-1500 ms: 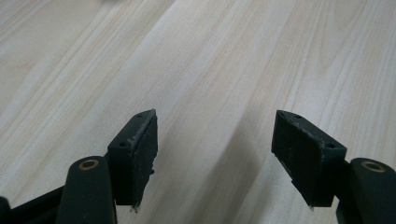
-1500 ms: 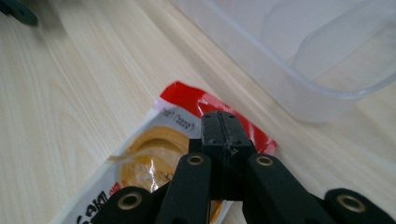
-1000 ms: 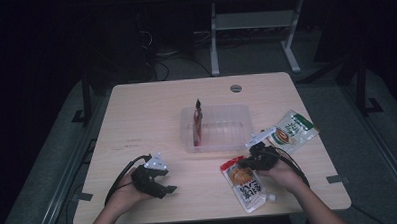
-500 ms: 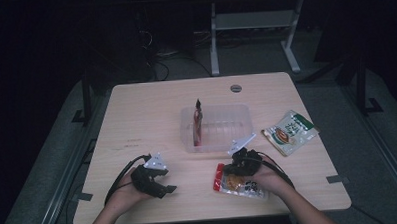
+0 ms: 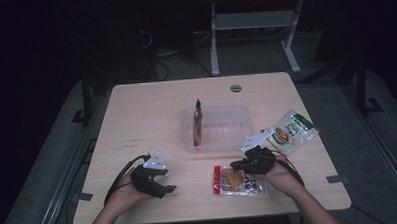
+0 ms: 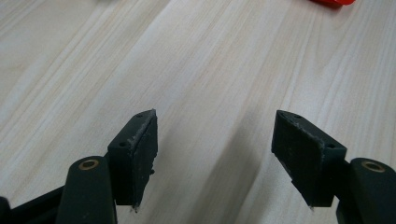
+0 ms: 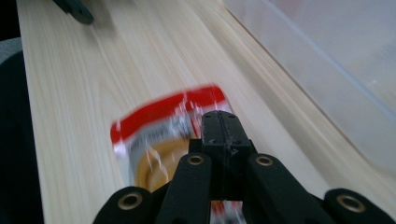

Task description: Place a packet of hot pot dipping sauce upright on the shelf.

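A red and orange snack packet [image 5: 234, 181] lies flat near the table's front edge, right of centre. My right gripper [image 5: 238, 166] reaches it from the right, and its jaws are shut on the packet's upper edge. In the right gripper view the shut jaws [image 7: 219, 125] sit over the blurred packet [image 7: 154, 140]. My left gripper [image 5: 165, 187] is at the front left, open with nothing in it, and its jaws [image 6: 215, 123] stand wide over bare wood. A red corner of the packet [image 6: 334, 2] shows at the top of that view.
A clear plastic bin [image 5: 227, 137] stands mid-table with a red packet [image 5: 198, 123] upright against its left wall. A green and white packet [image 5: 292, 131] lies to the bin's right. The bin's wall [image 7: 327, 60] runs close along the right gripper's right side.
The right gripper has moved left and pulled the red and orange packet with it, turning it from diagonal to lying sideways. The left gripper has stayed put.
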